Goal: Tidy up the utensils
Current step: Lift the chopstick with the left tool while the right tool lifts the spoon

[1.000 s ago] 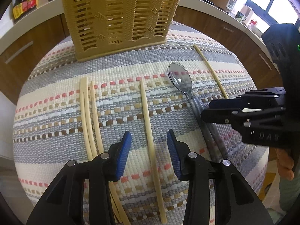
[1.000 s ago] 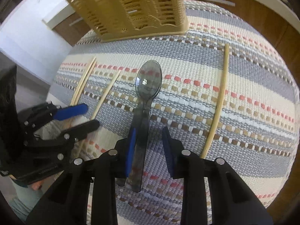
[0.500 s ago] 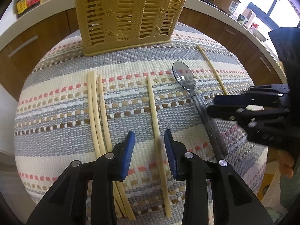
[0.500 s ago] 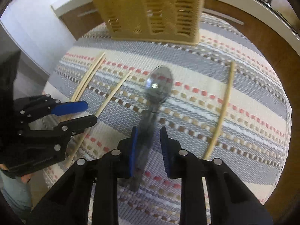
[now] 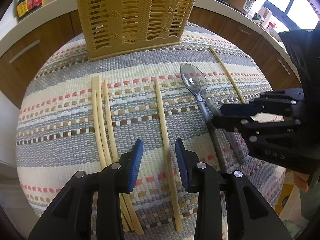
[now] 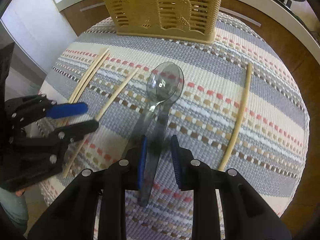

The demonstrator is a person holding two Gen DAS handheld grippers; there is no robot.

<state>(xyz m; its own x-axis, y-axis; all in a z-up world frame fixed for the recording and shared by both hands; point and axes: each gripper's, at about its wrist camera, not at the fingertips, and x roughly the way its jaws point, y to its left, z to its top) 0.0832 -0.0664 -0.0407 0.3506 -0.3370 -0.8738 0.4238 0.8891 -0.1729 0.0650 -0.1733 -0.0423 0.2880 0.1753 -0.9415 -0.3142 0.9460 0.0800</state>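
The left gripper (image 5: 159, 161) is seen low in the left wrist view, its blue-padded jaws spread on either side of a single chopstick (image 5: 164, 124) that lies on the striped woven mat (image 5: 60, 120); a gap shows between the pads and the stick, so nothing is pinched. The right gripper (image 6: 159, 161) is seen low in the right wrist view, its jaws apart around the handle of a smoky clear plastic spoon (image 6: 165, 84); they have just been closing, the left pad lies just beside or against the handle and the right pad stands clear, so the spoon is not clamped. The spoon is laid on the mat with its bowl toward the upper middle of the frame and a second dark streak beside the handle, which may be its shadow. A tan slotted utensil basket (image 6: 166, 6) stands at the top of both views on the far edge of the mat. Three more chopsticks (image 5: 102, 120) lie together left of centre in the left wrist view, and another chopstick (image 6: 241, 116) lies at the right of the right wrist view.
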